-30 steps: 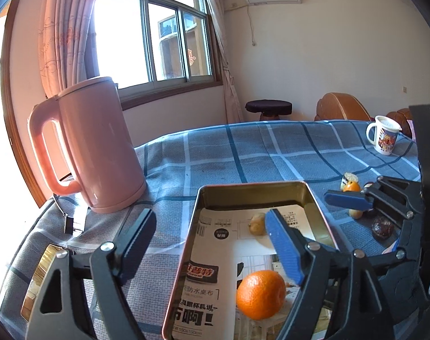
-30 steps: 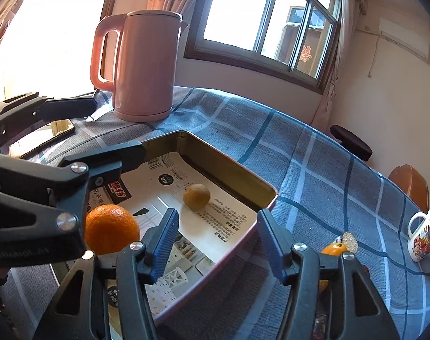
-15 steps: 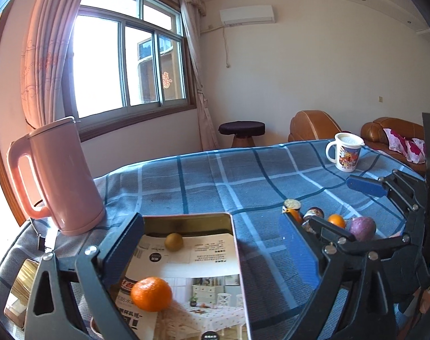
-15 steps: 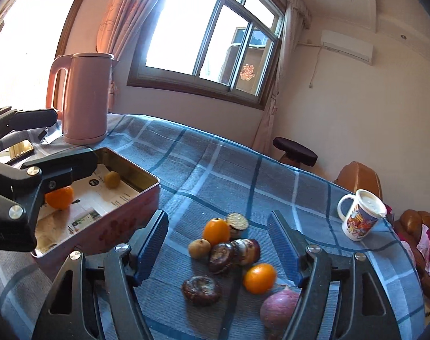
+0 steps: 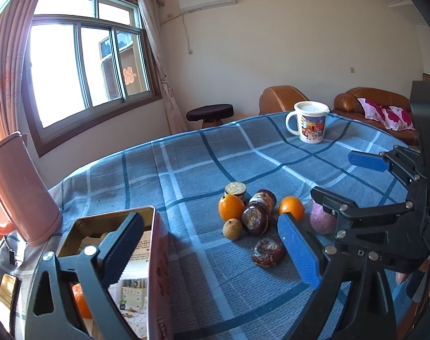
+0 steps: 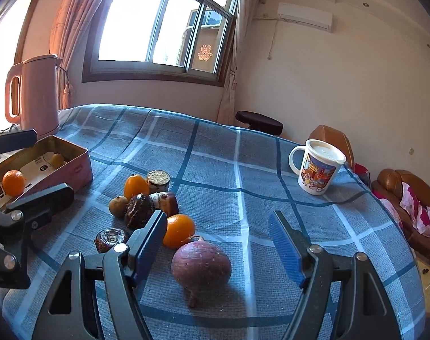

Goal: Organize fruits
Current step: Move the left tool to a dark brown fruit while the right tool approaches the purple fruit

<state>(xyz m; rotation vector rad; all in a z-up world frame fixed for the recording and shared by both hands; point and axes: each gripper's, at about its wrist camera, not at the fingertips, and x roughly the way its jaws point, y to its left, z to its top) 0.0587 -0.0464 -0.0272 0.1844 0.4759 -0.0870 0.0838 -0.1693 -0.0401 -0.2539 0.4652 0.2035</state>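
- Jaws, both sets: spread wide and empty; right gripper [image 6: 217,243] hangs over the near right part of the surface, left gripper [image 5: 212,250] over the near left, beside the tin.
- Purple round fruit [image 6: 201,265]: on the cloth between the right gripper's blue fingers [image 6: 148,245], touching neither.
- Orange [image 6: 178,230]: just beyond the purple fruit, close against it.
- Second orange [image 6: 136,186]: farther left in the heap, next to a dark jar with a gold lid [image 6: 158,179].
- Small brownish fruit [image 6: 118,206]: at the left edge of the heap.
- Dark brown round items [image 6: 139,210]: three in the heap, two in the middle touching one another, one [image 6: 110,238] lying nearer; kind cannot be told.
- Metal tin [image 6: 73,167]: far left, lined with printed paper, containing one orange [image 6: 13,182] and one small yellowish fruit [image 6: 57,159].
- Pink kettle [image 6: 33,93]: upright behind the tin, by the window.
- Picture mug [image 6: 317,167]: upright at the far right, well apart from the heap.
- Surface [image 6: 215,164]: covered with blue checked cloth.
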